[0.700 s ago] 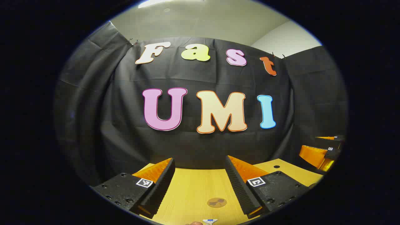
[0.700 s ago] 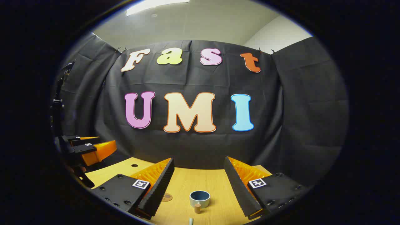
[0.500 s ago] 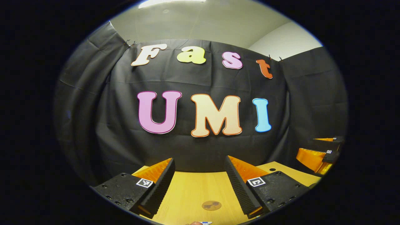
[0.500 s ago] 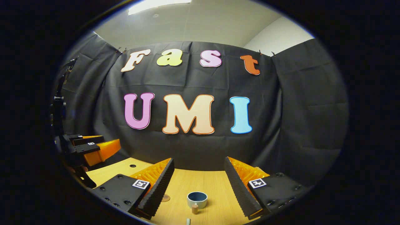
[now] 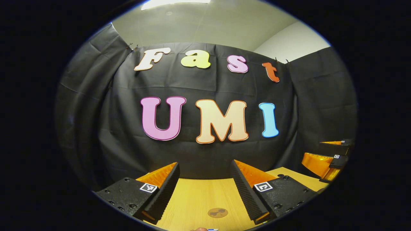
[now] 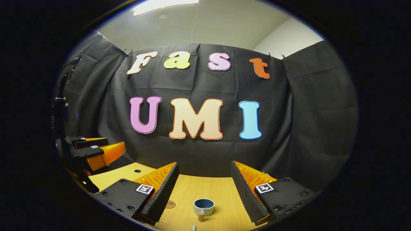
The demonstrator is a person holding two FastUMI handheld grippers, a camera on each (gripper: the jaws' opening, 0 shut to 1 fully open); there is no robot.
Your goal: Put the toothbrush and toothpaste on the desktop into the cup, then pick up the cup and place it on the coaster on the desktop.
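Both tongs, left (image 5: 204, 186) and right (image 6: 203, 184), gape empty above the pale-rimmed blue ceramic cup (image 6: 204, 206); a blind descent risks toppling it.

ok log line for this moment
left hand-held gripper open, empty | right hand-held gripper open, empty | cup on desk, off coaster

Open desktop (image 6: 221, 192) between spread fingers of right gripper (image 6: 204, 189); cup (image 6: 204, 207) at 6 o'clock, small cork-like piece (image 6: 201, 216) just before it; left gripper (image 6: 96, 152) at 9 o'clock.

Left gripper (image 5: 204, 189) fingers spread wide, right gripper (image 6: 204, 189) likewise, both empty
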